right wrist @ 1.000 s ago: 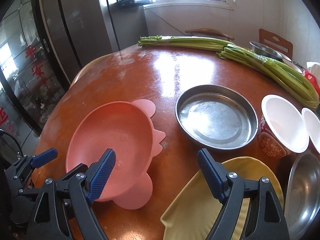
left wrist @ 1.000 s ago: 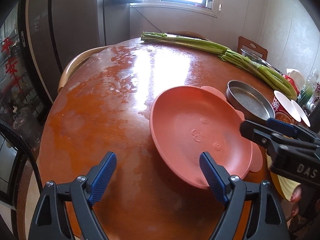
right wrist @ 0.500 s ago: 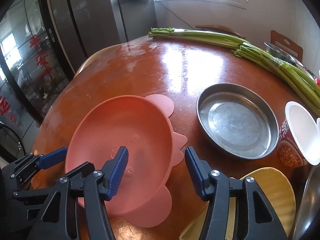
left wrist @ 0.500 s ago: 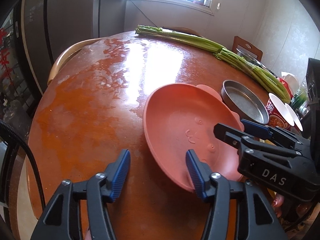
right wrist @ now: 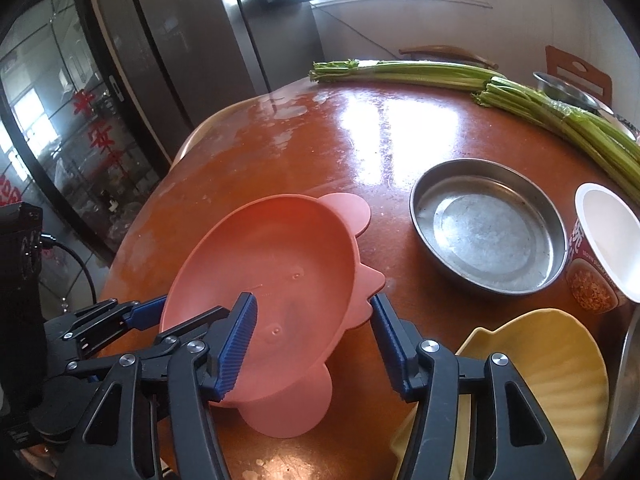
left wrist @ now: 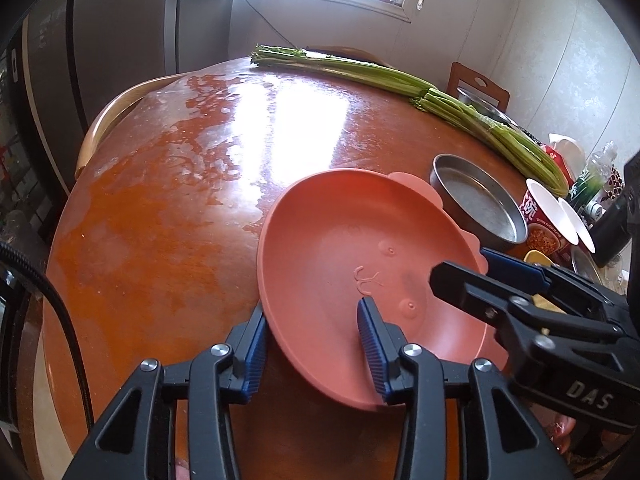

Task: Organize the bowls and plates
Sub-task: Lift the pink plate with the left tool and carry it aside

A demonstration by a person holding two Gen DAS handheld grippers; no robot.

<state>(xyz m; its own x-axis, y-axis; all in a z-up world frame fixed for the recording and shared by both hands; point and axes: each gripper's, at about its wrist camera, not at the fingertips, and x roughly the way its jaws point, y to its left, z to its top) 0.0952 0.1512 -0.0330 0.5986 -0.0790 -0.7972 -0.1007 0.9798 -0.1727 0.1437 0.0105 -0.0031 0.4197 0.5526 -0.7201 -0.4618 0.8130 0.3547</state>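
A pink animal-shaped plate (left wrist: 360, 248) lies on the round red-brown table (left wrist: 180, 184); it also shows in the right wrist view (right wrist: 272, 256). My left gripper (left wrist: 312, 340) straddles the plate's near-left rim, jaws partly closed, one finger outside and one inside. My right gripper (right wrist: 312, 332) straddles the plate's right rim, jaws half closed, not clamped. A steel round pan (right wrist: 486, 232) sits right of the plate. A yellow shell-shaped plate (right wrist: 540, 376) lies at the near right.
Bundles of green celery (right wrist: 500, 88) lie along the far edge. A paper noodle cup (right wrist: 600, 256) stands right of the steel pan (left wrist: 478, 208). Another steel bowl (right wrist: 564, 88) sits behind the celery. A fridge (right wrist: 180, 48) stands left.
Both grippers have moved in onto the pink plate and narrowed their jaws around its opposite rims. The plate has tilted slightly.
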